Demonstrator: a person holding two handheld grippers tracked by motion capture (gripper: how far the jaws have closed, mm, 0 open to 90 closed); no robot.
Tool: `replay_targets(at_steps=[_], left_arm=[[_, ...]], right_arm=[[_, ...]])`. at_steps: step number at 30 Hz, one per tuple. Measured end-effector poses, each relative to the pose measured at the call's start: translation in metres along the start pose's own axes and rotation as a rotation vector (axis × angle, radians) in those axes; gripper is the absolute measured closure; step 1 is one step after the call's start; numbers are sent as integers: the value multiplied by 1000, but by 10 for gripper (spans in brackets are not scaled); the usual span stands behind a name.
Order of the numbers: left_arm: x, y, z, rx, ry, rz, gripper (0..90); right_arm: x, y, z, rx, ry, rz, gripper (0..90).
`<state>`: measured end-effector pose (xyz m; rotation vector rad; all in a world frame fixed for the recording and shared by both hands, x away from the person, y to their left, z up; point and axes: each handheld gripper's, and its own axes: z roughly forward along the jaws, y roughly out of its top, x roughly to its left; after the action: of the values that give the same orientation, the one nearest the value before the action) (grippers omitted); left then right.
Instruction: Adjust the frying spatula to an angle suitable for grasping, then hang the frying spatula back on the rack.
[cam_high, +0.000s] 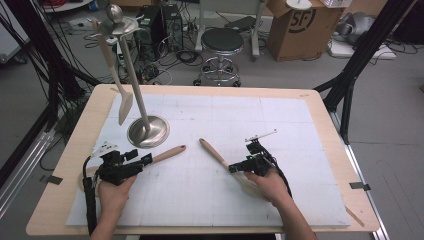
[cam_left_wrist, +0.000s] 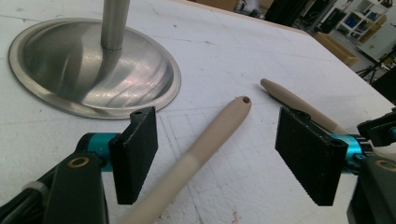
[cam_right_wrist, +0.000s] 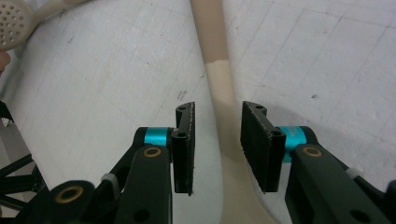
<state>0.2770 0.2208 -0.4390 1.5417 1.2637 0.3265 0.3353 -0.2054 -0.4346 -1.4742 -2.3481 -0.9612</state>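
a: what is the left gripper (cam_high: 145, 160) doing?

b: its jaws are wide apart. a wooden spoon handle (cam_left_wrist: 201, 149) lies on the white board (cam_high: 210, 200) between them, and they do not touch it. the tip of the handle points away, near the shiny round base (cam_left_wrist: 93, 70) of the metal stand.

a: and the right gripper (cam_right_wrist: 217, 140)?

b: its jaws are apart too, one on each side of the thin neck of another wooden spoon (cam_right_wrist: 219, 88). i cannot tell if they touch it. that spoon lies flat on the board.

a: anything else?

b: one more pale spoon (cam_high: 114, 75) hangs from the top of the stand.
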Motion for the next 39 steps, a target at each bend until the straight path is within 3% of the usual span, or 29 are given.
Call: replay_targets(at_steps=[8,15,26,39], left_arm=[[-1,0,0,-2,0,1,303],[-1,0,0,-2,-1,0,303],[-4,0,2,5,-1,11,303],[-6,0,3,7,3,13,303]], right_arm=[[-2,2,7,24,-7,-2,651],[4,-1,10,23,-38,-45,660],[14,-11,16,-63,-127,-157,726],[23,-11,26,-123,-194,-218,741]])
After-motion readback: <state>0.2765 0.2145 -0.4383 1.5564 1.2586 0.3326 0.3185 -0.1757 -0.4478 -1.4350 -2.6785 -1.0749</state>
